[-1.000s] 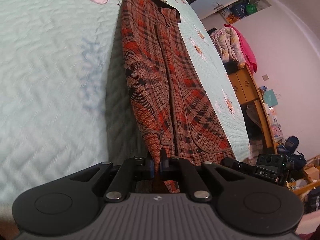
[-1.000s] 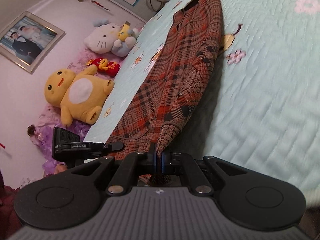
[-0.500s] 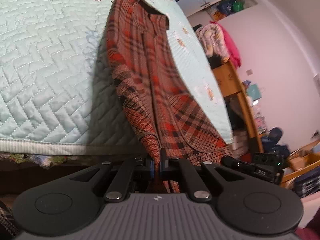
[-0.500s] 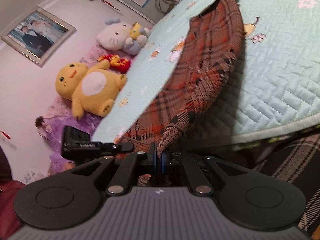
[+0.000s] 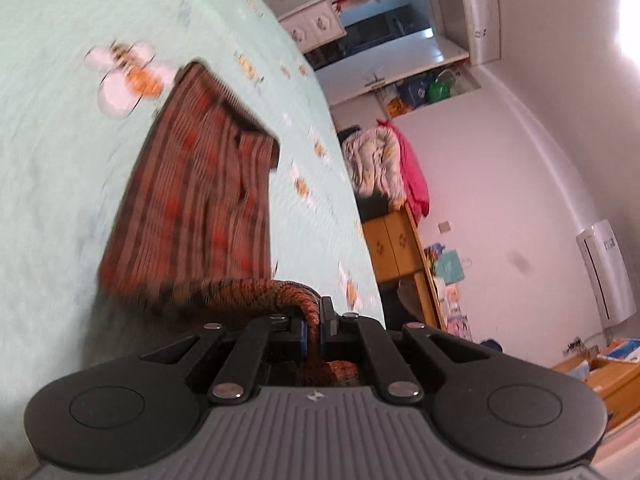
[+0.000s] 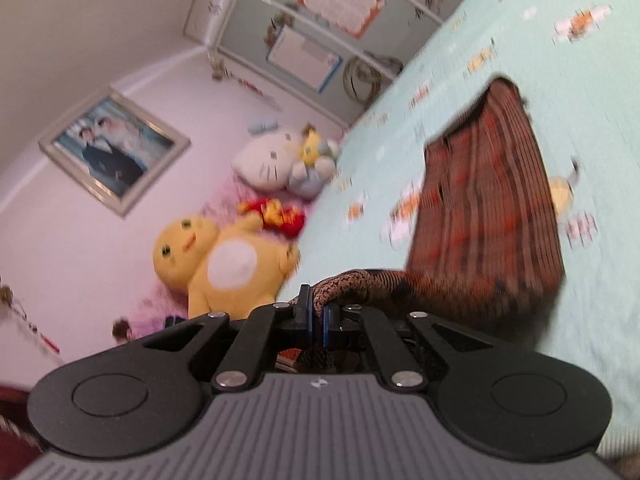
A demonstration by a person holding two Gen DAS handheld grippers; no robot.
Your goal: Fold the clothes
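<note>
Both grippers have lifted the plaid garment's near hem off the bed, the left gripper and right gripper with jaws clamped on it at lower centre, fold begun, unfinished.

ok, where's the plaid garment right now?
On the mint quilt, both views: far end lying flat, near end pinched in the left gripper and right gripper.
</note>
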